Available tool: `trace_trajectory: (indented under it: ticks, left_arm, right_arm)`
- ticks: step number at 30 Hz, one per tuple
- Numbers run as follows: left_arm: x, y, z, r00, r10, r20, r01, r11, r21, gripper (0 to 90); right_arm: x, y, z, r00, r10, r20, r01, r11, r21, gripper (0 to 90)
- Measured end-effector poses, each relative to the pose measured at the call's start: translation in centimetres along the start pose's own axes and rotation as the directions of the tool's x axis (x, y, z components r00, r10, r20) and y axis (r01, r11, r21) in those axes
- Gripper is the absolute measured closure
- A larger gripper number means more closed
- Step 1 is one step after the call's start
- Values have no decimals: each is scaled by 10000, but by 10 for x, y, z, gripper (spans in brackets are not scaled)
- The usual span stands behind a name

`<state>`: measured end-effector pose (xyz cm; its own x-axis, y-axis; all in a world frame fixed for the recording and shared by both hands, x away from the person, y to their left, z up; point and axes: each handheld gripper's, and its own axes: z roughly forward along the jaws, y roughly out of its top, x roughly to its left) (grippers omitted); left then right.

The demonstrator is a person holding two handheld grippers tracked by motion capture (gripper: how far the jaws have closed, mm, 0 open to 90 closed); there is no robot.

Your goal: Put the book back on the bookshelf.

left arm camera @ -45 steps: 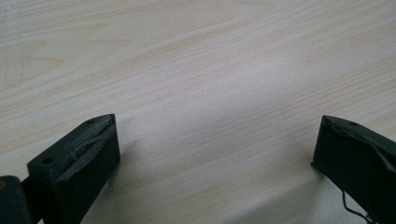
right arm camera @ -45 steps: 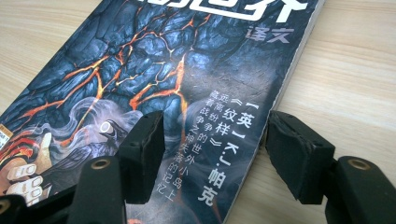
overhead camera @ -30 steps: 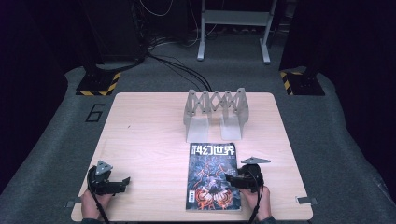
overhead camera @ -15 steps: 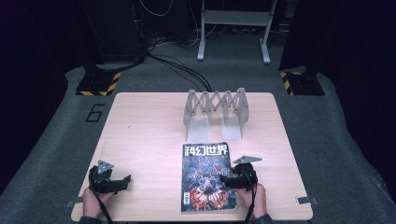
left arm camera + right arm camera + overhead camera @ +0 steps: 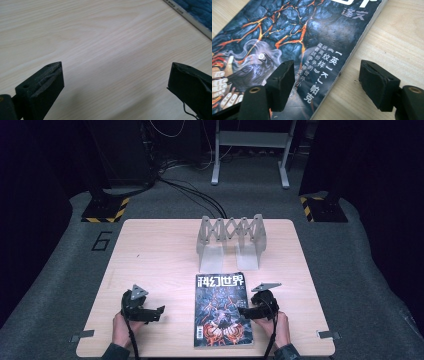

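Observation:
A magazine (image 5: pixel 222 310) with a dark blue and orange cover lies flat near the table's front edge. My right gripper (image 5: pixel 241 310) reaches over its right edge from the right. In the right gripper view the gripper (image 5: pixel 327 75) is open: one jaw hangs over the cover (image 5: pixel 287 32), the other over bare wood, and the page edge runs between them untouched. These jaws have just been opening. My left gripper (image 5: pixel 159 312) points at the magazine from the left, a hand's width away. Its jaws (image 5: pixel 116 72) have just been opening too and stand wide over bare wood, with the magazine's edge (image 5: pixel 197 15) ahead.
A grey folding rack (image 5: pixel 231 240) with upright dividers stands at the back middle of the wooden table (image 5: pixel 150 250), just beyond the magazine's top. Black stands and cables sit on the floor behind the table.
My left gripper has slid right across the table toward the magazine. The right gripper has stayed at the magazine's right edge, its jaws a little wider.

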<state>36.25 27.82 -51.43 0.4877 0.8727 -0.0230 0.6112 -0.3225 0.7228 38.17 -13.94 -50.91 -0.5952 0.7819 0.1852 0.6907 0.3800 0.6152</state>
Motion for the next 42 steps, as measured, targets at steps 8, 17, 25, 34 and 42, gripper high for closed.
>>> trace_trajectory:
  ticks: [8, 17, 25, 34, 42]
  left_arm:
    - [-35, 19, 26, 9912, 1168, 628, -1181, 9928, 183, 1]
    - [-57, 37, 47, 9854, 1458, 883, -1476, 9889, 145, 4]
    - [-62, 38, 58, 9841, 1553, 862, -1590, 9866, 375, 9]
    - [-59, 35, 60, 9856, 1448, 876, -1470, 9890, 186, 0]
    - [-59, 34, 60, 9857, 1448, 865, -1459, 9893, 74, 0]
  right_arm:
    - [1, 16, 10, 9994, -279, 205, 271, 9988, 400, 258]
    - [-2, 34, 17, 9992, -355, 206, 329, 9930, 1138, 270]
    - [-6, 43, 19, 9993, -131, 338, 76, 9878, 1558, 282]
    - [-7, 46, 22, 9997, -174, 181, 143, 9871, 1595, 294]
    - [-13, 45, 20, 9997, -12, -238, 46, 9900, 1409, 321]
